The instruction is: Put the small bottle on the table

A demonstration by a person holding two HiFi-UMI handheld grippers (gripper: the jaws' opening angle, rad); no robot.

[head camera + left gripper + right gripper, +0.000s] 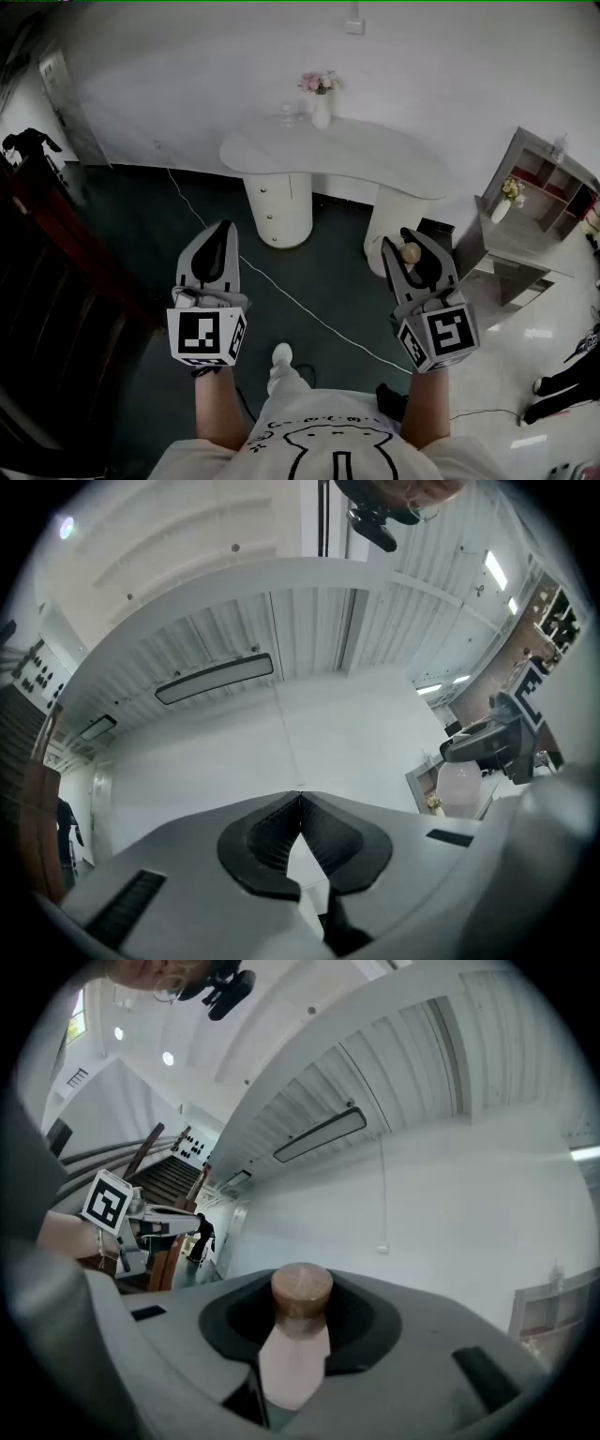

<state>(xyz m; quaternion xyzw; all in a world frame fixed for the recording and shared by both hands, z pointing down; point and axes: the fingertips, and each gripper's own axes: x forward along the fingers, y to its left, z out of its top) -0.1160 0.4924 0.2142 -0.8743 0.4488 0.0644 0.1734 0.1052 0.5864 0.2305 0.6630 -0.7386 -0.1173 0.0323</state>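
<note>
Small pale bottle with a round brown cork top [295, 1354] sits clamped in your right gripper [403, 246], well short of the curved white table [375, 164]. Walk closer, keep it upright, lower until its base touches, then release. Your left gripper [300, 803] is closed on nothing.

- Head view, 4 o'clock: small bottle [411, 252] shows only its cork top. Its body is hidden between the fingers of the right gripper [403, 246].
- Right gripper view, 6 o'clock: the bottle's base is hidden behind the gripper's grey body.
- Table [375, 161], 12 o'clock: clear item [287, 115] beside the flower vase [321, 109], too small to identify.
- Shelf unit [553, 183], 3 o'clock: cut off by the right edge.
- Shirt [328, 441], 6 o'clock: cut off by the bottom edge, print only partly seen.
- Dark leg [562, 382], 4 o'clock: the rest of that person is out of frame.
- Left gripper view, 9 o'clock: dark figure [66, 819], too small to make out.
</note>
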